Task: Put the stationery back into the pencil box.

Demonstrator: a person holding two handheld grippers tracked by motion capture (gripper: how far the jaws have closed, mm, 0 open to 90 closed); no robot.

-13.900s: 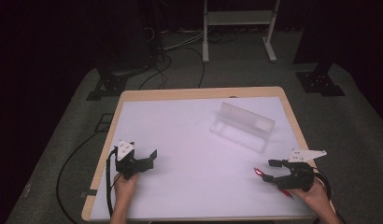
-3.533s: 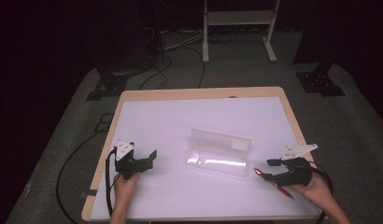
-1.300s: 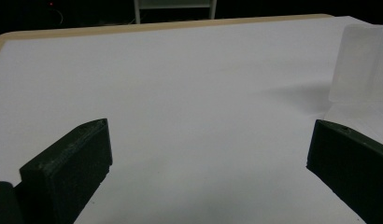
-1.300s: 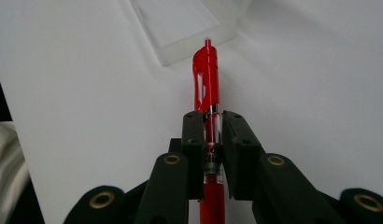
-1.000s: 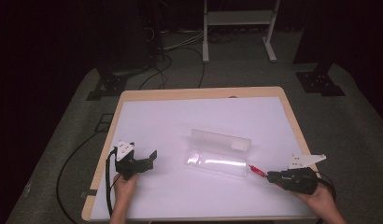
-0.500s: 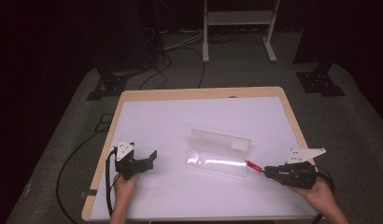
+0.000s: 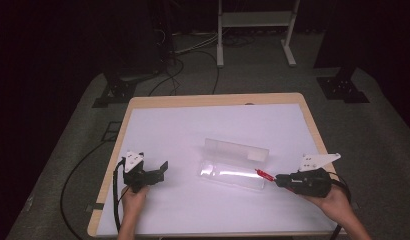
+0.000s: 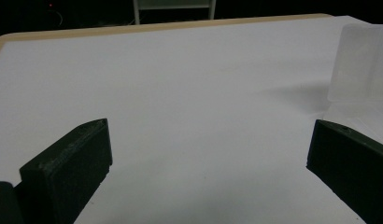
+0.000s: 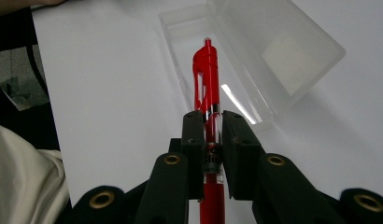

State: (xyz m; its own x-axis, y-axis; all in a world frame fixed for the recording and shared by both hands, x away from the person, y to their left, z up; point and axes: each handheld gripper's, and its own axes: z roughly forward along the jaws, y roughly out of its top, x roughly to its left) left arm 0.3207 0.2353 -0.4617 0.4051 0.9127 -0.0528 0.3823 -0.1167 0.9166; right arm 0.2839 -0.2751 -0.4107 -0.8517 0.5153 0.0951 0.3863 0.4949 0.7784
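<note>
Dark floor and black cables surround the table, whose white top has a pale wooden rim. Near the middle of it lies a clear plastic case, its lid standing open along the far side and its shallow tray facing the person. At the right, the right gripper has its jaws clamped on a red pen, gripping the barrel while the clip end sticks out toward the case. From above, the pen's free end reaches the right-hand end of the tray; in the right gripper view the red pen points straight along the tray of the clear plastic case, its tip over the open compartment. Whether it touches the plastic I cannot tell. Over at the left, the left gripper rests low near the table's front corner, well apart from the case, its jaws spread wide with only bare white surface between them
</note>
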